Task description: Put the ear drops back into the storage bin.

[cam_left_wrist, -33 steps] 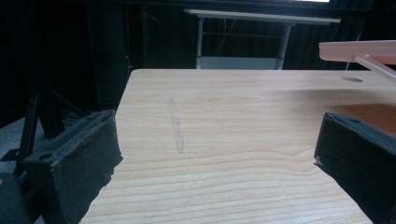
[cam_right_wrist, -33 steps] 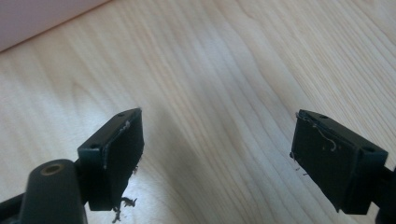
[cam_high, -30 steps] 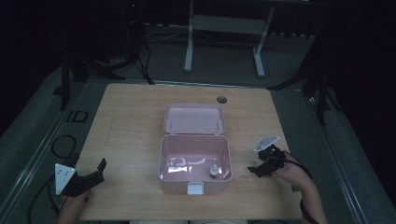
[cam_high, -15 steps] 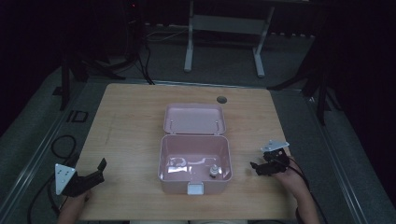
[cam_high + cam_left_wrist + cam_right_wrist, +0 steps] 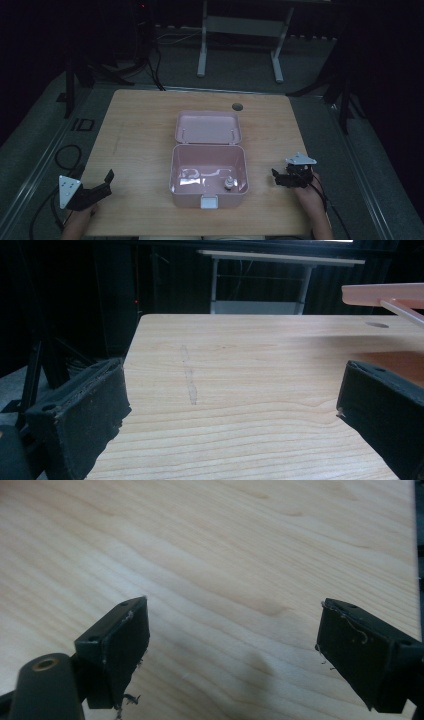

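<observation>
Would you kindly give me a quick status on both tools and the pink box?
Left tool open, empty. Right tool open, empty, over bare table. Pink box open, small things inside. Nothing in the way.

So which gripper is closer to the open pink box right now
The right. The right gripper sits just off the right side of the pink box, its fingers open above bare table. The left gripper rests farther off, near the table's left front corner, also open.

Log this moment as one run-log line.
pink box: lid open, small item inside | left gripper: open, empty | right gripper: open, empty
</observation>
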The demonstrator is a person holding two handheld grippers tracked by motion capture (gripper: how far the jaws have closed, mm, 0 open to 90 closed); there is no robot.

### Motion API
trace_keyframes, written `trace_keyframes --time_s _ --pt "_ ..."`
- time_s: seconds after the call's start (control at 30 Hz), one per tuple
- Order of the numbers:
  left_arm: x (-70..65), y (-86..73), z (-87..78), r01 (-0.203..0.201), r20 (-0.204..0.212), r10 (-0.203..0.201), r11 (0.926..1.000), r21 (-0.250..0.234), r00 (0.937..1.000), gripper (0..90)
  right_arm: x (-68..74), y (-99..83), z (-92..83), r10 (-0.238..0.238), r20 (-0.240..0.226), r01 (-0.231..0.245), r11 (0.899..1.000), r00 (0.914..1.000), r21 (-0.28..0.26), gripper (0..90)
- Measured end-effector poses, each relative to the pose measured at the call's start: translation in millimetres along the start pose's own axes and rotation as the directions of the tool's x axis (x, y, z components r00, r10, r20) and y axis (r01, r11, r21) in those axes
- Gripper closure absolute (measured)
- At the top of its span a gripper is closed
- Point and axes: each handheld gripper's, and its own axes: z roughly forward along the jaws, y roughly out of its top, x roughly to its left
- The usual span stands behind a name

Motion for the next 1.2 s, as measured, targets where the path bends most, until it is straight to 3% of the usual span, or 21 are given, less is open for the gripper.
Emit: trace_keyframes --time_s 0.23,0.47,0.67,0.83,1.0,1.2 --pt "-0.1 0.0 0.0 -0.001 0.0 0.001 1.0 0.0 1.0 0.4 0.4 -5.3 -1.1 0.081 0.1 -0.072 0.994 0.9917 -0.087 13.4" --pt "0.0 0.0 0.0 0.0 0.001 0.0 1.0 0.0 1.0 0.4 0.4 -9.0 -0.1 0.121 0.142 -0.106 0.988 0.9824 -0.112 13.4" --pt "0.0 -0.1 -0.1 0.0 0.003 0.0 1.0 -0.002 1.0 0.4 -1.5 -14.4 -1.4 0.175 0.184 -0.148 0.977 0.9672 -0.155 13.3" --pt "0.1 0.0 0.0 0.0 0.003 0.0 1.0 0.0 1.0 0.4 -3.9 -18.8 -5.7 0.217 0.188 -0.171 0.958 0.9579 -0.232 12.7" --pt "0.3 0.0 -0.1 0.001 0.004 -0.001 1.0 0.0 1.0 0.4 -8.0 -21.1 -12.8 0.268 0.151 -0.212 0.927 0.9514 -0.311 12.5" --pt "0.3 -0.1 -0.1 0.001 0.005 -0.001 1.0 -0.002 1.0 0.4 -8.7 -23.1 -21.1 0.286 0.155 -0.208 0.898 0.9454 -0.389 12.5"
